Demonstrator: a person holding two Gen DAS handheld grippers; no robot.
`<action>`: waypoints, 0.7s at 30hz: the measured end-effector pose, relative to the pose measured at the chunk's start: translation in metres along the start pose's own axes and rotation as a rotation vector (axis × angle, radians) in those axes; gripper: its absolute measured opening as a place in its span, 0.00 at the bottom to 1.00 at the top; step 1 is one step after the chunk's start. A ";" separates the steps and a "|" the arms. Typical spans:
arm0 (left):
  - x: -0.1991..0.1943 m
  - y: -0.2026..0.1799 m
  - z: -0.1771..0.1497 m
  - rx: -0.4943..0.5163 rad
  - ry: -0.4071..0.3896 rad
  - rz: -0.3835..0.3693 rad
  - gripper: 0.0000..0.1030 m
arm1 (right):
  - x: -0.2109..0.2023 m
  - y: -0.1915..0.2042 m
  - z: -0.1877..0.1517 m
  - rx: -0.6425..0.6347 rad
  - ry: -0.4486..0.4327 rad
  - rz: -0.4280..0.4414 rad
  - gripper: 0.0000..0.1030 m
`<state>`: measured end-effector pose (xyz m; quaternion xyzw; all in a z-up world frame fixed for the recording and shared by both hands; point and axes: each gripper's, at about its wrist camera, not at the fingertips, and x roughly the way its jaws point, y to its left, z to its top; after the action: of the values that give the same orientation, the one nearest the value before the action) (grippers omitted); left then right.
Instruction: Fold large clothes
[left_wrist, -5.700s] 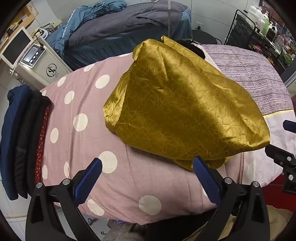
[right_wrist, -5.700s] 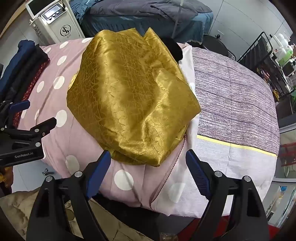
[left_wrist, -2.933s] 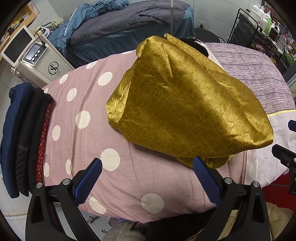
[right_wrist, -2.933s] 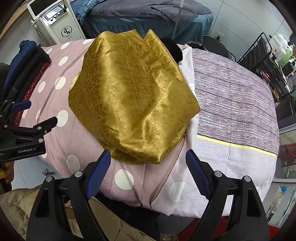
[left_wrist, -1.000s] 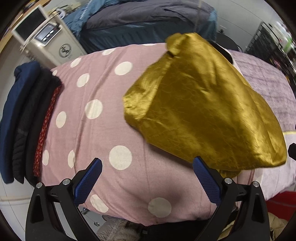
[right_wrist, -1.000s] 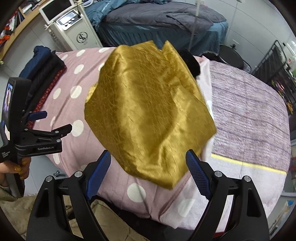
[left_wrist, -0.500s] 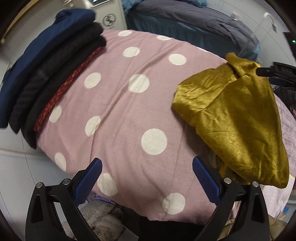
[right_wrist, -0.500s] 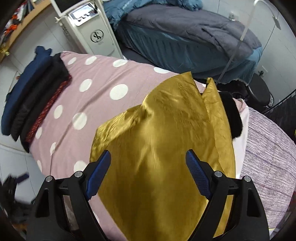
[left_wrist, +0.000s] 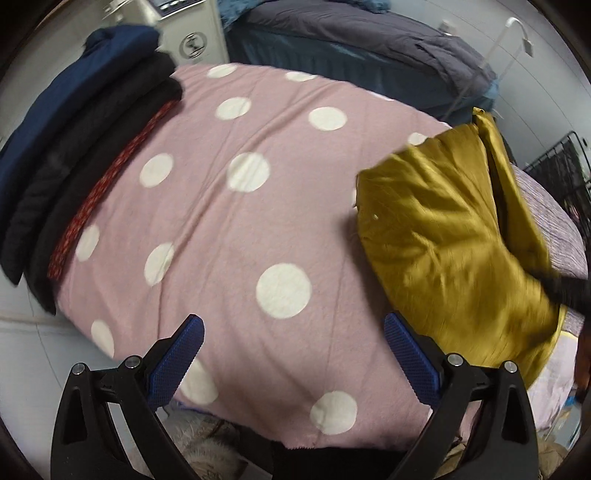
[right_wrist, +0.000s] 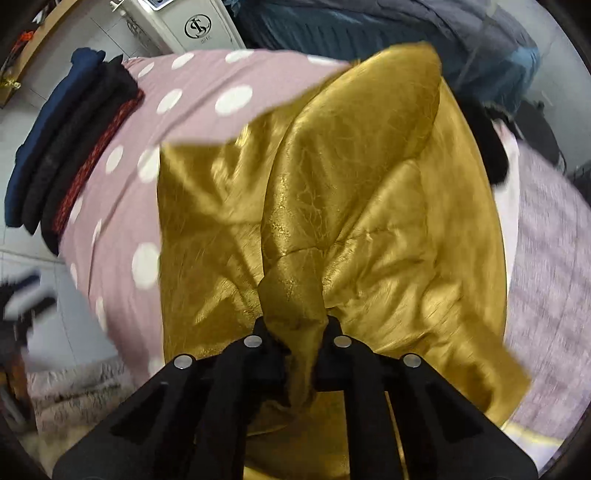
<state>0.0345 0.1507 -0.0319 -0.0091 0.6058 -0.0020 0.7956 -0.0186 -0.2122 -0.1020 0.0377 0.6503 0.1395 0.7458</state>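
Note:
A shiny gold garment lies bunched on the pink polka-dot bed cover. My right gripper is shut on a gathered fold of the gold garment and holds it up, with cloth draping around the jaws. In the left wrist view the gold garment sits to the right, and the right gripper's dark arm crosses its lower right edge. My left gripper is open and empty, above the cover's near edge, left of the garment.
A stack of folded dark clothes, navy, black and red-patterned, lies at the bed's left edge. A white machine and a second bed with a grey duvet stand behind. A purple striped cover lies to the right.
My right gripper moved down onto the gold garment, shut on a fold and lifted it. My left gripper swung left, away from the garment, and stayed open.

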 end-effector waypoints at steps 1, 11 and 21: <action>0.002 -0.008 0.006 0.025 -0.005 -0.015 0.94 | -0.002 -0.007 -0.028 0.028 0.019 0.007 0.07; 0.015 -0.123 0.031 0.307 -0.002 -0.171 0.94 | 0.019 0.005 -0.188 0.095 0.189 0.071 0.09; 0.021 -0.220 0.005 0.574 0.014 -0.190 0.94 | -0.061 -0.034 -0.206 0.297 -0.093 0.018 0.66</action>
<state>0.0462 -0.0692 -0.0473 0.1596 0.5824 -0.2477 0.7576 -0.2218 -0.2864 -0.0827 0.1598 0.6283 0.0467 0.7599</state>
